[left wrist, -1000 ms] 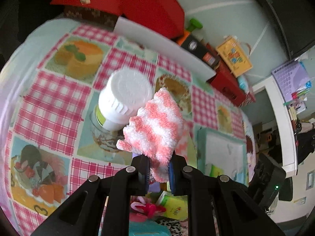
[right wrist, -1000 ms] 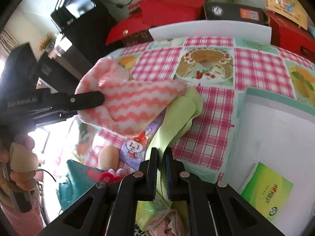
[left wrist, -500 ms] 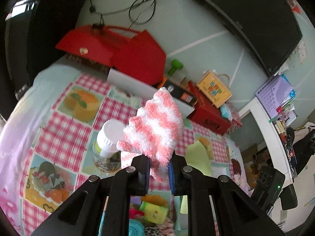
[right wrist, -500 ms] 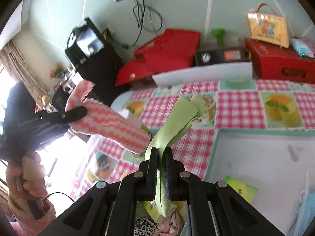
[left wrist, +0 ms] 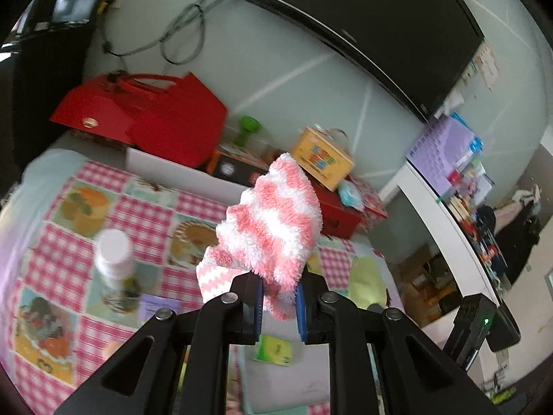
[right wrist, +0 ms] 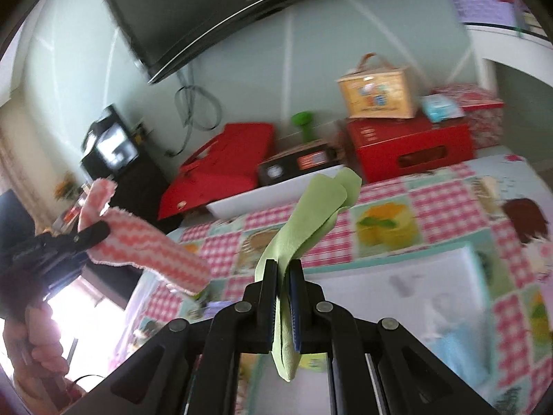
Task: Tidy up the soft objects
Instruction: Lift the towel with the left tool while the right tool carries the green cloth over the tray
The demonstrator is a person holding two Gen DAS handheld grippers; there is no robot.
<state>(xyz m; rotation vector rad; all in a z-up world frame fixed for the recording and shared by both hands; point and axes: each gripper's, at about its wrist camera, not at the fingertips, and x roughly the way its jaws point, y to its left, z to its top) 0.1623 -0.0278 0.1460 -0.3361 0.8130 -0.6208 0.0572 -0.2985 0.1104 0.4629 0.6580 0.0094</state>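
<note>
I judge the sorting is mid-way: both cloths are lifted, neither put down yet. The checked table (right wrist: pixel 446 186) lies well below me with open air above it; its back edge is crowded by red boxes (right wrist: pixel 411 148), and a white tray (right wrist: pixel 397 290) sits just ahead. My left gripper (left wrist: pixel 278 297) is clamped on the pink striped cloth (left wrist: pixel 273 228), held aloft. My right gripper (right wrist: pixel 283 297) is pinched on the green cloth (right wrist: pixel 311 214), which stands up between its fingers.
</note>
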